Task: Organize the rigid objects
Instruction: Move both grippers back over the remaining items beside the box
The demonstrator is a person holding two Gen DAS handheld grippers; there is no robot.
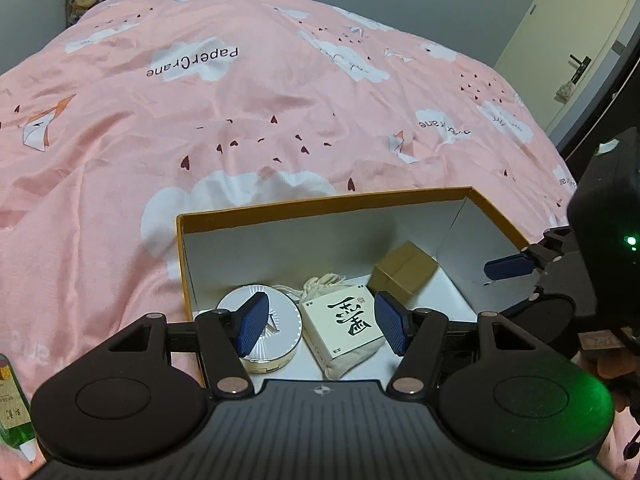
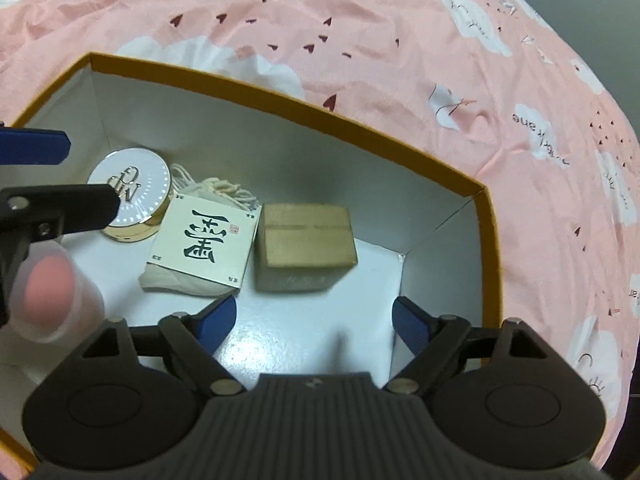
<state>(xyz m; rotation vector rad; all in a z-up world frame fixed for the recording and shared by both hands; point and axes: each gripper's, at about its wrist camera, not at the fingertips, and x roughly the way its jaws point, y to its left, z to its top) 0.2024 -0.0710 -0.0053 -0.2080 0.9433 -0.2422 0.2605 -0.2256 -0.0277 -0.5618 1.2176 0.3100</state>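
Left tongs [image 1: 320, 322]: wide, empty, hovering over tin and carton.
Round tin [image 2: 130, 196]: left end of box floor; rigid, smooth lid, likely slippery; best taken across rim.
White carton [image 2: 204, 238]: just right of tin, lying on cloth pouch [image 2: 176, 280]; light, crushable; best gripped by opposite edges.
Brown box [image 2: 306, 240]: just right of carton, stiff cardboard, flat sides offer firm hold.
Right tongs [image 2: 314, 320]: wide, empty, above bare floor near brown box.
Orange-rimmed box [image 2: 280, 108]: open, on bed [image 1: 240, 120], holding all four.
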